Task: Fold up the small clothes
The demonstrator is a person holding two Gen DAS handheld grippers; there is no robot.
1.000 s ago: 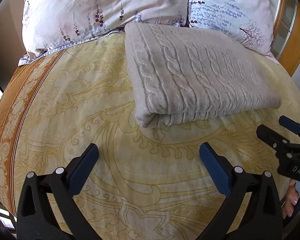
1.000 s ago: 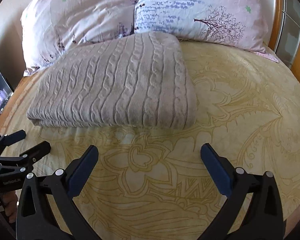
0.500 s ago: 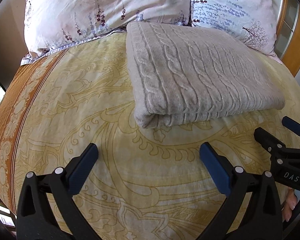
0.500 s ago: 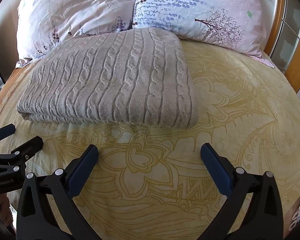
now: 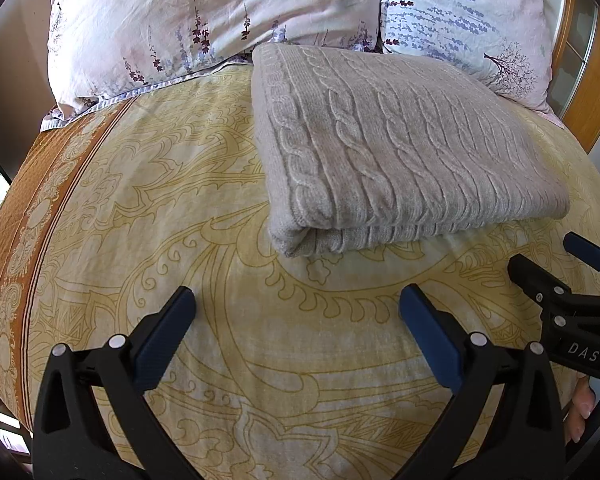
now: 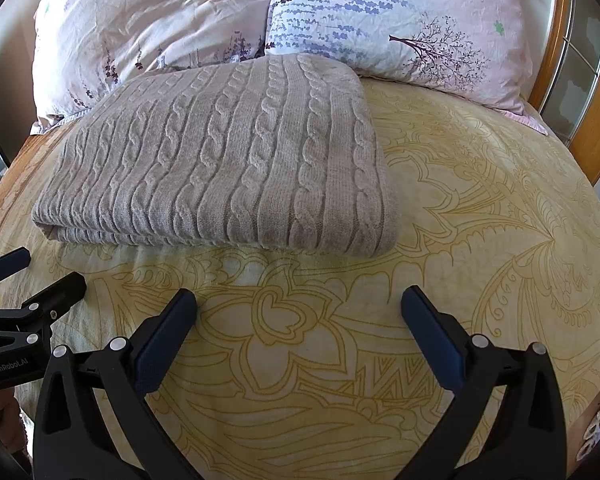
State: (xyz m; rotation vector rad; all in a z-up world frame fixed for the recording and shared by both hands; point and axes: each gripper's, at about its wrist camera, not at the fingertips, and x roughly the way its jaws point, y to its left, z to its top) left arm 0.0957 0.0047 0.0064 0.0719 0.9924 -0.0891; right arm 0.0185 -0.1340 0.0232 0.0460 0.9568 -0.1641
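Both tongs, left (image 5: 296, 322) and right (image 6: 298, 322), wide open, empty. Could grab one sweater (image 6: 220, 156) layer, undoing fold near pillows (image 6: 380, 20).

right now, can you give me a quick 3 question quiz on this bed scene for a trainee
1. True or false: the left hand-held gripper is shut on the cable-knit sweater.
2. Which edge of the sweater faces the grippers? A) thick folded edge B) a loose sleeve C) a hood
3. Fill in: behind the sweater, against the headboard, lie two floral ____.

Key:
1. False; it is open and short of the sweater, as is the right hand-held gripper.
2. A
3. pillows
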